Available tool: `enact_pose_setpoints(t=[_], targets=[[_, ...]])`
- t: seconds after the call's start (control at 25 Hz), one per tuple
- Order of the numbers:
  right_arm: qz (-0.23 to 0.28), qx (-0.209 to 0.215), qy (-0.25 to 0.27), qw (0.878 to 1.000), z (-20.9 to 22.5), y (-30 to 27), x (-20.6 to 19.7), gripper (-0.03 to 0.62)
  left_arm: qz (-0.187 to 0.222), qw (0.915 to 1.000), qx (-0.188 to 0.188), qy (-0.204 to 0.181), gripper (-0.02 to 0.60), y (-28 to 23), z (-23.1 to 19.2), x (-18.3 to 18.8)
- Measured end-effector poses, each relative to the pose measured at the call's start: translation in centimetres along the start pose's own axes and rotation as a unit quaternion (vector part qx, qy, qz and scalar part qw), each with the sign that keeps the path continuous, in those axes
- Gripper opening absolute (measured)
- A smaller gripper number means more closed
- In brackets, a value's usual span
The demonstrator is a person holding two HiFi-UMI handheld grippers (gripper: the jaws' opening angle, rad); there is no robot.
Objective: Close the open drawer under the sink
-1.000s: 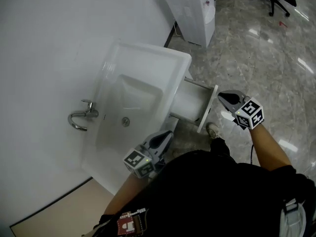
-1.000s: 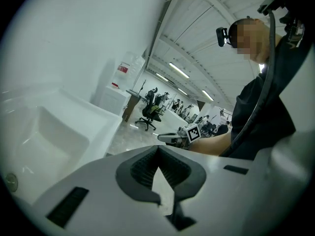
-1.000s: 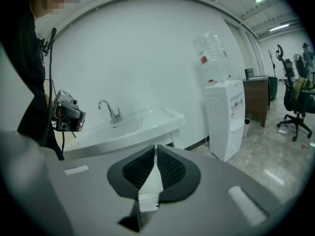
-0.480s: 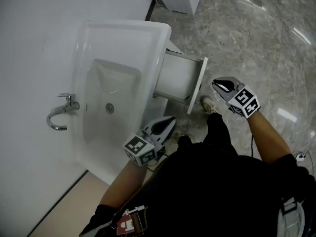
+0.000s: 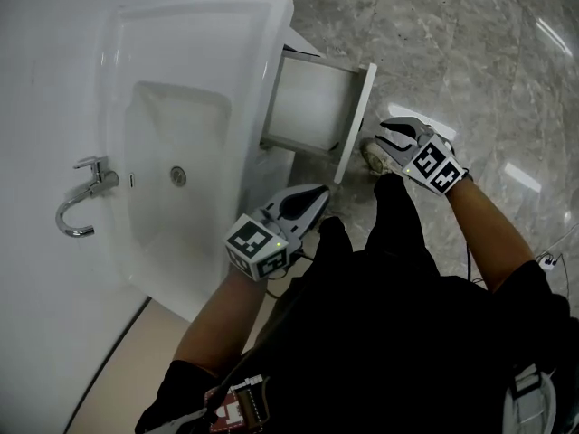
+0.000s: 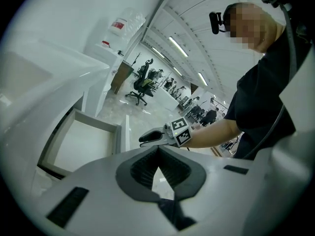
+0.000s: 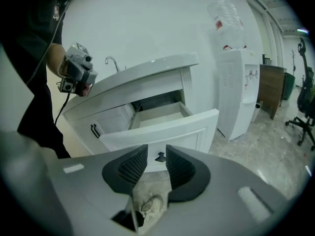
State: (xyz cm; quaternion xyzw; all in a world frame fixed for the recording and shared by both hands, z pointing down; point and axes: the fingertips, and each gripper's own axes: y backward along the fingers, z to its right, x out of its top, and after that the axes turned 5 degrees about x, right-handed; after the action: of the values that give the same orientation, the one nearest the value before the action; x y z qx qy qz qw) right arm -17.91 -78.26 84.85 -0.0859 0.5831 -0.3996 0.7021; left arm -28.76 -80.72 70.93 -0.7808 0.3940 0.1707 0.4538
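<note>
white drawer [image 5: 312,107] and sink [image 5: 181,25], grey marbled floor [image 5: 470,61]

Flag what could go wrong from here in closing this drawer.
The right gripper, whose jaws have just been opening with nothing between them, faces the drawer front near its small knob; a push off centre might skew it or slip off. The shut left gripper hangs close to the corner of the sink and could knock it.

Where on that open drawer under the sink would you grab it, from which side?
Probably the small dark knob at the middle of its front panel, coming straight on from the room side: the panel is otherwise flat, and the knob alone sticks out.
</note>
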Motion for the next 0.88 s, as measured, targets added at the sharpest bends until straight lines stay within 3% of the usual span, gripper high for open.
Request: enact_pose_setpoints(t=[0.32, 0.56, 0.68, 0.88], targets=[[-0.062, -0.007, 0.031, 0.998, 0.8, -4.9, -5.2, 0.197, -0.008, 0.9999, -0.012, 0.007, -0.002, -2.8, -1.1, -1.9], [-0.066, -0.021, 0.033, 0.997, 1.5, -7.7, -6.4, 0.204, -0.018, 0.9995, -0.018, 0.015, -0.002, -3.7, -1.3, -3.6], [-0.073, -0.037, 0.045, 0.996, 2.8, -8.9, -6.7, 0.204, -0.024, 0.9993, -0.02, 0.02, -0.002, -4.1, -1.6, -4.5], [-0.089, -0.028, 0.081, 0.992, 2.9, -10.5, -7.2, 0.202, -0.031, 0.9989, -0.025, 0.026, -0.002, -4.8, -1.6, -5.7]])
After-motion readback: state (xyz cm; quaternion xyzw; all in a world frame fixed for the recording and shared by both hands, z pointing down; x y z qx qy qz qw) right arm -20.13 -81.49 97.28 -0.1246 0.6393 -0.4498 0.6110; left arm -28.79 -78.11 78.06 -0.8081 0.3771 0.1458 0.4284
